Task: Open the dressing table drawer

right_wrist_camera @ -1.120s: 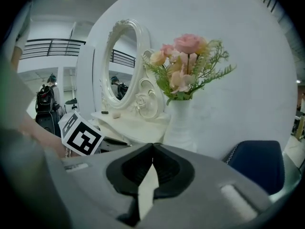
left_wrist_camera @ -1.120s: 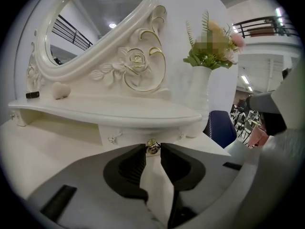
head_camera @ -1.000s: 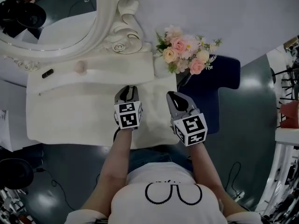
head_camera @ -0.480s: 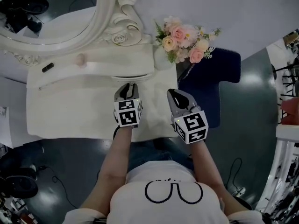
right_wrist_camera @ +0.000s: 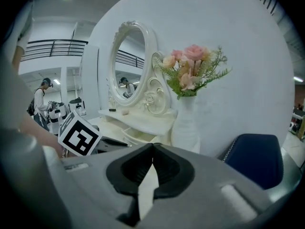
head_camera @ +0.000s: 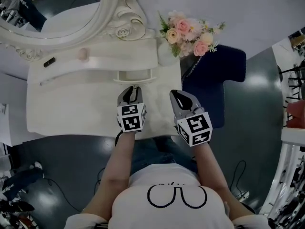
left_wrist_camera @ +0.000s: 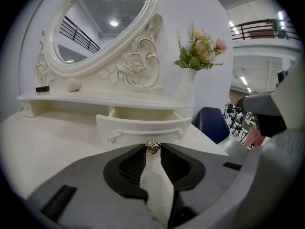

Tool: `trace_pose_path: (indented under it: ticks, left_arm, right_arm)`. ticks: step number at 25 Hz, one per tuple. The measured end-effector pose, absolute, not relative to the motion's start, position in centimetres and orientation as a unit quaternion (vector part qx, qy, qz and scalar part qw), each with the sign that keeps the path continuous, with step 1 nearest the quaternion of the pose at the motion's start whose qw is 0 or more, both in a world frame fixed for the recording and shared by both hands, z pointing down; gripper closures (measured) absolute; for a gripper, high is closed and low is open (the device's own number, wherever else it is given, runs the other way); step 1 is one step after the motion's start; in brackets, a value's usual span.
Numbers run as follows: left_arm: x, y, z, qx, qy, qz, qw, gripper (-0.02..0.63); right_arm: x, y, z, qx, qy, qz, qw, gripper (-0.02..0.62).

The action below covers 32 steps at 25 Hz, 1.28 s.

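Dressing table (head_camera: 71, 111): white, with a carved oval mirror (head_camera: 57, 18) at the back and a low raised shelf (left_wrist_camera: 95, 99) along the foot of the mirror

Drawer (left_wrist_camera: 143, 127): set in the shelf's right part, just left of the vase. It stands pulled partway out toward the person, and its pale inside shows from above in the head view. The curved front has a raised moulding across it and a small rosette at each end

Knob (left_wrist_camera: 152, 147): small, metallic, at the middle of the drawer front, low on it

Left gripper (head_camera: 135, 87): straight in front of the drawer, pointing at it and tilted somewhat down. Its jaws are nearly together and pinch the knob between their tips; the left gripper view shows the knob seated right at the point where the two dark pads meet. Drawer front just beyond the tips, facing the gripper squarely

Right gripper (head_camera: 175, 96): beside the left one, over the right edge of the tabletop, apart from the drawer and off to its right. Jaws pressed together, tips meeting, in the right gripper view. The left gripper's marker cube shows at the left of that view

Other things:
- white vase (right_wrist_camera: 186, 123) with pink and cream flowers (head_camera: 190, 32) at the table's right back corner
- dark blue chair (head_camera: 214, 89) on the floor just right of the table
- a small pinkish lump (head_camera: 82, 54) and a small black item (head_camera: 49, 62) on the shelf, well left of the drawer
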<state>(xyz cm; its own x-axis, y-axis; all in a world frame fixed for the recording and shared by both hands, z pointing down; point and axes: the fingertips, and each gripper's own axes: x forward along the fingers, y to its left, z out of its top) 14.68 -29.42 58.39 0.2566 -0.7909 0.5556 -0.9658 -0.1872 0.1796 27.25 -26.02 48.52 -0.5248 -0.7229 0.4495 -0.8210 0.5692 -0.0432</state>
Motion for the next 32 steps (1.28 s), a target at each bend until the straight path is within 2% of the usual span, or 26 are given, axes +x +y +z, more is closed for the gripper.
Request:
trace_pose_path:
  ticks: [18,32]
  left_arm:
    - [14.3,-27.3,57.0,0.754,-0.583,0.164,0.254,0.502]
    - [8.5,-30.7,48.6,0.772,-0.598,0.132,0.173,0.502]
  right_arm:
    - [26.7,-25.4,46.8,0.439,-0.871,0.119,0.183,0.595]
    - [23.3,-28.3,41.8,0.457,-0.875,0.085,0.135,0.595]
